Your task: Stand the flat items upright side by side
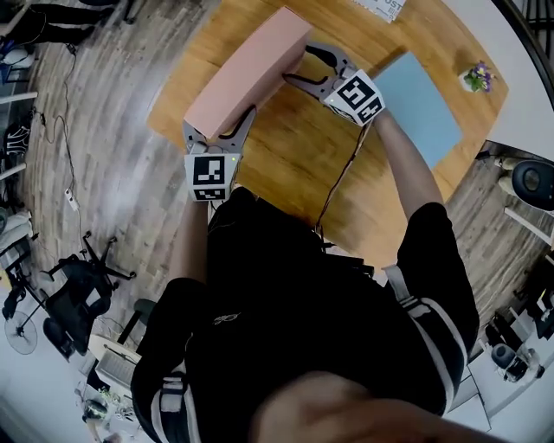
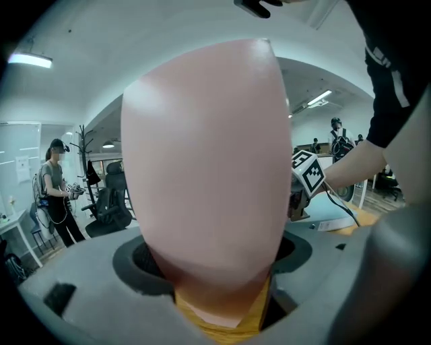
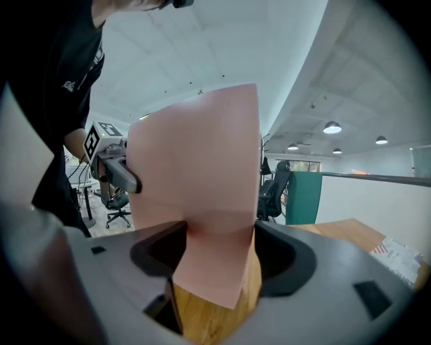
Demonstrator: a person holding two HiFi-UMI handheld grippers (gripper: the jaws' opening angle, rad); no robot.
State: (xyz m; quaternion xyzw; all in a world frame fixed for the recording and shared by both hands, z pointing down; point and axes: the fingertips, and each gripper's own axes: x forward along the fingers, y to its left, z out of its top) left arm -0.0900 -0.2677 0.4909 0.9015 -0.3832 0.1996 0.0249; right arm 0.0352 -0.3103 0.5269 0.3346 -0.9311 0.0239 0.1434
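Note:
A long pink slab (image 1: 247, 73) is held on its long edge over the wooden table (image 1: 294, 164), one gripper at each end. My left gripper (image 1: 219, 121) clasps the near-left end, and the pink face (image 2: 202, 168) fills the gap between its jaws. My right gripper (image 1: 301, 65) clasps the far-right end (image 3: 202, 175) in the same way, with the slab's lower corner close to the wood. A light blue flat slab (image 1: 417, 104) lies flat on the table to the right of my right gripper.
A small potted plant (image 1: 476, 78) stands at the table's far right corner, and a white printed sheet (image 1: 381, 7) lies at the far edge. Office chairs (image 1: 86, 268) and cables are on the floor to the left. A person (image 2: 55, 192) stands in the background.

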